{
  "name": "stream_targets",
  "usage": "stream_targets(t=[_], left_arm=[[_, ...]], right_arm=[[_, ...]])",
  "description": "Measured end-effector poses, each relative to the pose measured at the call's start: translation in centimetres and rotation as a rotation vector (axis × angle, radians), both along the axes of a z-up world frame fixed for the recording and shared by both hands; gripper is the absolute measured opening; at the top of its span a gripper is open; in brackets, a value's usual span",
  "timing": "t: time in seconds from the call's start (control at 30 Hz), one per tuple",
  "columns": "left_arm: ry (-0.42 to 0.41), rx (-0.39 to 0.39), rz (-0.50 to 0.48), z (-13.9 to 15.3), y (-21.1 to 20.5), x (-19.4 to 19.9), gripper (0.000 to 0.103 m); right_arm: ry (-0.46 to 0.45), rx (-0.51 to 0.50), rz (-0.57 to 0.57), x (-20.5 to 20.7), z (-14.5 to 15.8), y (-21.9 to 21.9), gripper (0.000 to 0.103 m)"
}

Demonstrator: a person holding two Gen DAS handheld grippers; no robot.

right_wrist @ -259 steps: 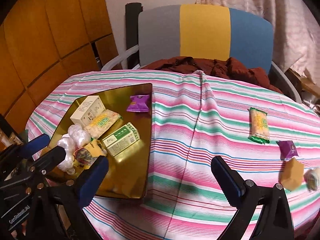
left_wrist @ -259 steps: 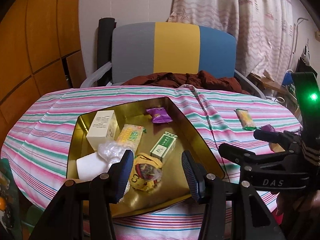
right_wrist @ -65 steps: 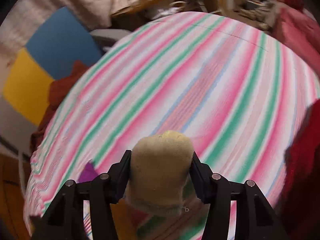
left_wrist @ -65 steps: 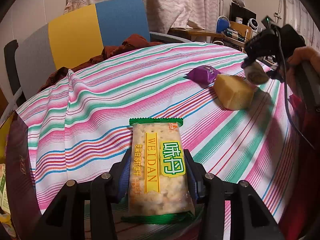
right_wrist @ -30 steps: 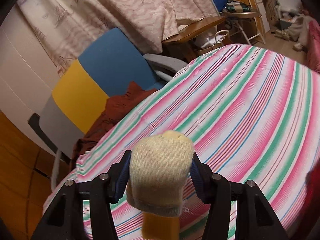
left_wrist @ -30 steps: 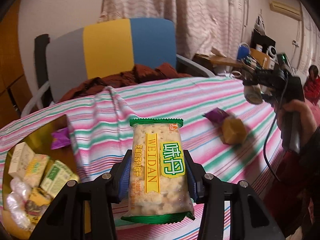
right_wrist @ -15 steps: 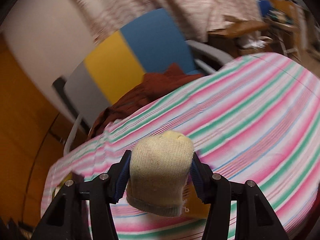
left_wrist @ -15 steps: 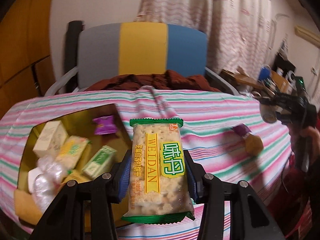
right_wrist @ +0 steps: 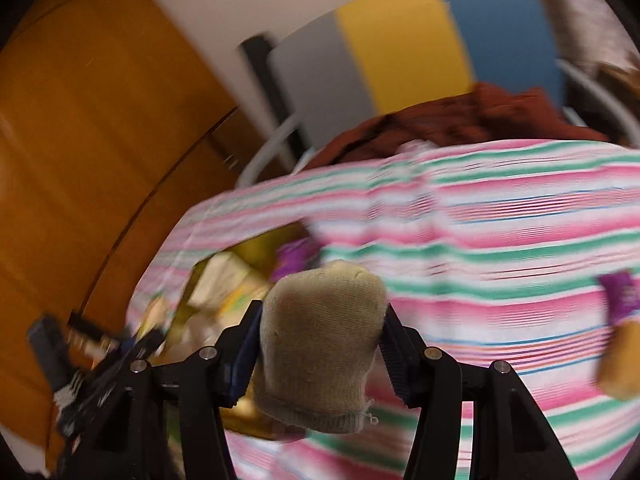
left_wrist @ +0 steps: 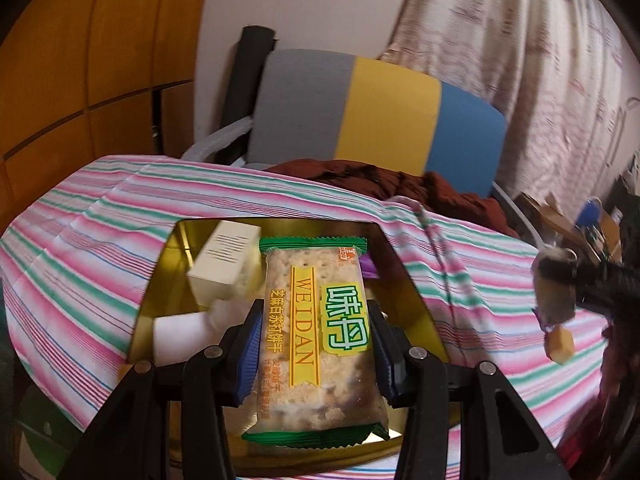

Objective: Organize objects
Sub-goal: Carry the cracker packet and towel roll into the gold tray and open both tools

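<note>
Gripping cracker packet [left_wrist: 318, 336], left hand-held gripper [left_wrist: 316, 354] over gold tray [left_wrist: 408, 280]; right hand-held gripper [right_wrist: 320, 354] clamps sock [right_wrist: 320, 344]

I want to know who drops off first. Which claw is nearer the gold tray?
Left. The left claw, shut on the cracker packet, hangs right over the gold tray. The right claw, holding the knitted sock, is off to the tray's right side.

A round table under a pink, green and white striped cloth [left_wrist: 80, 248] carries a gold tray [left_wrist: 408, 304] toward nine o'clock (boxes inside it), with a purple sachet [right_wrist: 622, 296] and yellow block [right_wrist: 620, 364] lying at three o'clock.
</note>
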State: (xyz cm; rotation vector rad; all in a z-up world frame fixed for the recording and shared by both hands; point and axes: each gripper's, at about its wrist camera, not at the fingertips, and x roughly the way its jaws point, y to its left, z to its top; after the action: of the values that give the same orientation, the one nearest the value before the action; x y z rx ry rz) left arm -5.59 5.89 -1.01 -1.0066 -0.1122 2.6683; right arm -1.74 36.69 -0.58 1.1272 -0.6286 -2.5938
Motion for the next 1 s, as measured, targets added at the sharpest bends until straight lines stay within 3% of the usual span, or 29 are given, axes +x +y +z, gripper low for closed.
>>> stream_targets(t=[0.13,0.33,0.77,1.0], left_arm=[[0.005,-0.018,0.024,0.0,-0.5,-1.1,0.047],[0.014,-0.067,0.05,0.0,0.1,-2.0,0.048],[0.008,-0.107,0.034,-0.4,1.5,-3.0,0.048],[0.009,-0.107,0.021,-0.3,2.2,-3.4,0.048]], right_arm=[[-0.017,0.004,0.105,-0.7,-0.9,-5.3,0.056],[-0.057,0.014,0.162,-1.5,-2.5,-8.8,0.058],[-0.104,0.035,0.176,-1.4,-4.1,-10.0,0.058],[-0.099,0.075,0.174,-0.5,-4.3,-10.3,0.064]])
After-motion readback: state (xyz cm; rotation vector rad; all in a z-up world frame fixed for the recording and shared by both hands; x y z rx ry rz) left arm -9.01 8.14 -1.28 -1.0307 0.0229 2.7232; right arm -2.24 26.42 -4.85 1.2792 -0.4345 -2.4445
